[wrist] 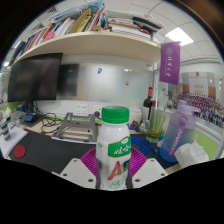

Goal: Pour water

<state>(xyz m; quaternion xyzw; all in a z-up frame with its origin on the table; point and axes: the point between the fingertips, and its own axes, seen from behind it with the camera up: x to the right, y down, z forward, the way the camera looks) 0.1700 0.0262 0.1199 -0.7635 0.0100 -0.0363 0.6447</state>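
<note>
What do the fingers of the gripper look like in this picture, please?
Only the front of the gripper shows. It has two fingers, pale white or light grey on the outside, and each finger bears a magenta pad on its inner face. No cables, markings, hand or sleeve are visible in this view.

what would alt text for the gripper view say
The tool is shut on a white plastic bottle with a green cap, held upright above a cluttered desk. Beyond it are a dark monitor and a shelf of books.
</note>
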